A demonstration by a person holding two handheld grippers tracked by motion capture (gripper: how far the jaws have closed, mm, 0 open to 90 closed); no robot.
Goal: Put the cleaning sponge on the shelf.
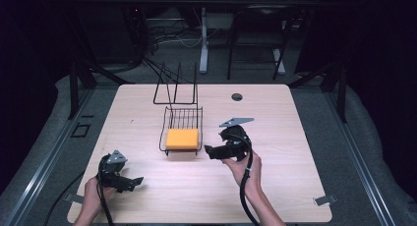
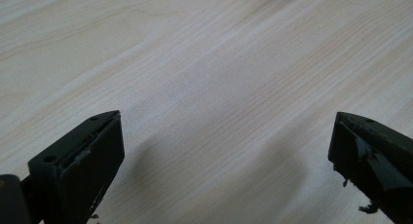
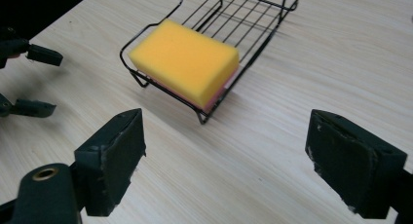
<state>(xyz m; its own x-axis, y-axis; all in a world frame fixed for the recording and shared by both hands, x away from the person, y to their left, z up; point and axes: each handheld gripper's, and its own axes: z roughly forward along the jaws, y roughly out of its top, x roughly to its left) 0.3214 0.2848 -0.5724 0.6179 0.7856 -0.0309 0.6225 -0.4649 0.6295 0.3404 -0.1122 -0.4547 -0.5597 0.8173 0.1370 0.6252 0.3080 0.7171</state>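
Note:
A yellow sponge [image 1: 182,138] with a pink underside [image 3: 185,61] lies in the near end of a black wire basket [image 1: 181,115] at the table's middle. In the right gripper view the basket's far bars [image 3: 253,9] are bare. My right gripper [image 1: 210,151] hovers just right of the basket, pointing left at it, apart from the sponge. Its jaws stand open [image 3: 226,156] with nothing between them. My left gripper [image 1: 135,181] rests low near the front left of the table, open over bare wood [image 2: 226,146]. It also appears at the left edge of the right gripper view [image 3: 34,80].
A tall black wire rack [image 1: 176,86] stands behind the basket at the table's far edge. A round cable hole [image 1: 237,97] sits at the back right. A metal clip [image 1: 323,200] holds the front right corner. Pale wood table [image 1: 275,137].

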